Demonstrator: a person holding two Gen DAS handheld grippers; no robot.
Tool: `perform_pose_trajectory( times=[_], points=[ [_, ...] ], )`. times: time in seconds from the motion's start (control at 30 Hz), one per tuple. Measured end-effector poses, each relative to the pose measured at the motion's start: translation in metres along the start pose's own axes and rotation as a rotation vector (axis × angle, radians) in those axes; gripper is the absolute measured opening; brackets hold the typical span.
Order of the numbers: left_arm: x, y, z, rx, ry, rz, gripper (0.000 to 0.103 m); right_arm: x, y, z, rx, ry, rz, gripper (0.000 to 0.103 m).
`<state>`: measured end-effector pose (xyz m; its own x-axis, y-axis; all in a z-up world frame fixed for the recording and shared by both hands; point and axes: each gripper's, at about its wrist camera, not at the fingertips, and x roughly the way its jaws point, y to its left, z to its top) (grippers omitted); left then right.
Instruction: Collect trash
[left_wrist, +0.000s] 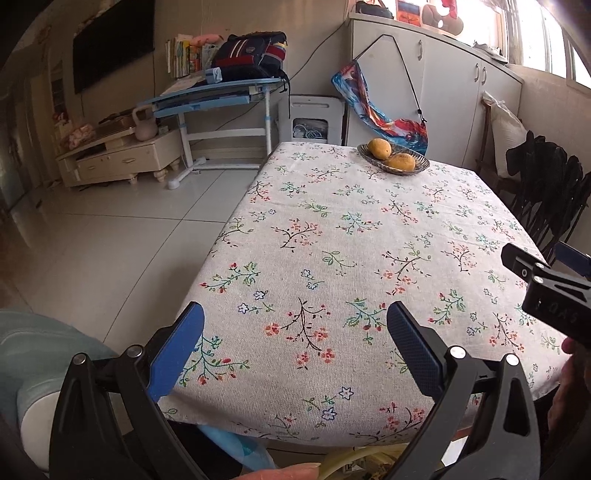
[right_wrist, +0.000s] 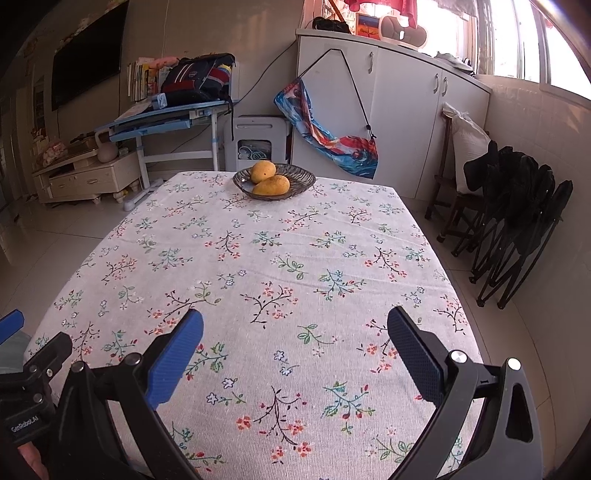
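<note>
Both tongs hang low over the near edge of the bench (right_wrist: 258, 258), wide apart and holding nothing. I think they wait there, ready to grab. The left tongs (left_wrist: 295, 347) and the right tongs (right_wrist: 295, 350) sit side by side. I see no trash on the cloth, only a bowl (right_wrist: 299, 184) with two mangoes (right_wrist: 271, 184) at the far end. Only the left view shows something pale and blue under the bench edge (left_wrist: 236, 446); I cannot tell what it is.
</note>
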<state>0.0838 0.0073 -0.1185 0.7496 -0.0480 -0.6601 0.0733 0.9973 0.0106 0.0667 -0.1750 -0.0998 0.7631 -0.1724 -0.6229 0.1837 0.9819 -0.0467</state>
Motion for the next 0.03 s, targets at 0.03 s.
perform_pose_trajectory(
  times=[0.03],
  points=[
    [-0.0006,0.0005,0.0001,0.0,-0.003,0.006,0.096,0.0058,-0.0017,0.0036,0.001,0.005,-0.003,0.096]
  ],
)
